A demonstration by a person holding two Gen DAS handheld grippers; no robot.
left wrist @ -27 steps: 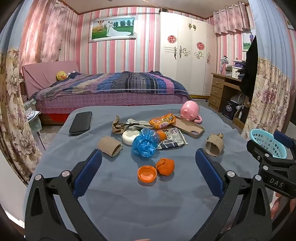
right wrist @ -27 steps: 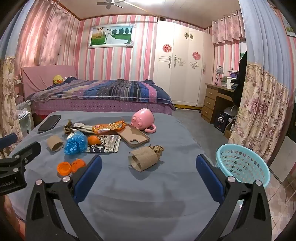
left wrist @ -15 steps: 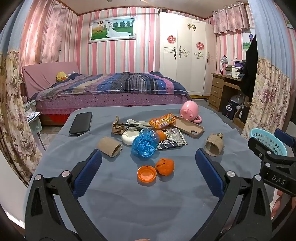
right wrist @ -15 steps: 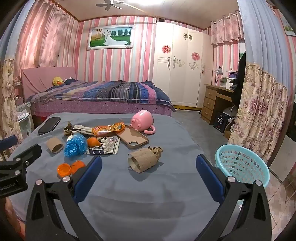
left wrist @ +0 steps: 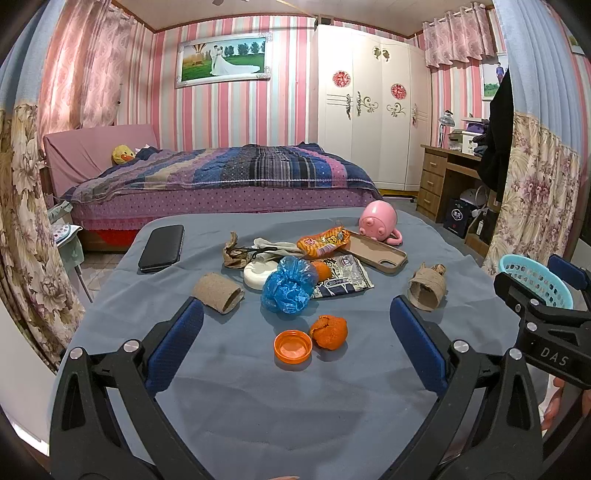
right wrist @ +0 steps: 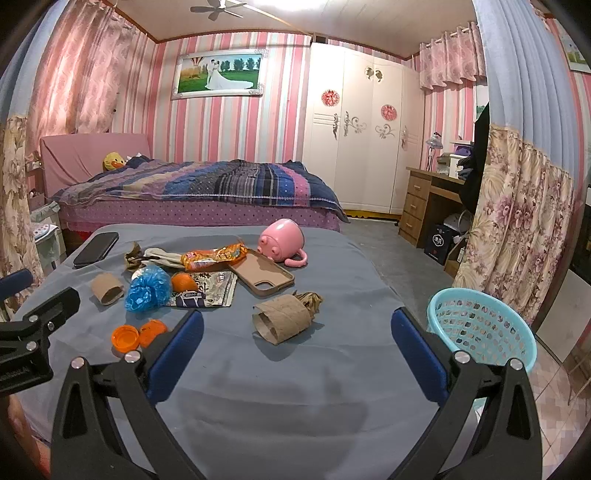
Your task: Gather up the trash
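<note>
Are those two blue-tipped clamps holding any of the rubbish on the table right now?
No, nothing is held. The left gripper and the right gripper both stand wide open above the grey cloth, touching none of the trash.

Room's lit pretty evenly from overhead. In the right wrist view there's a blown-out white patch on the ceiling (right wrist: 295,9) at top centre, right by the ceiling fan (right wrist: 218,8), so that's the light source. Shadows are soft and short: a faint dark smudge under the orange peel (left wrist: 328,332) and the cardboard tube (right wrist: 282,319), plus blurry grey blotches on the blue tablecloth (right wrist: 277,406) near the bottom of the frame. Focus is decent across the middle. Heavy fisheye bend though: the curtains (left wrist: 22,184) bow hard at the left and right edges, and the corners go black with vignetting.
</note>
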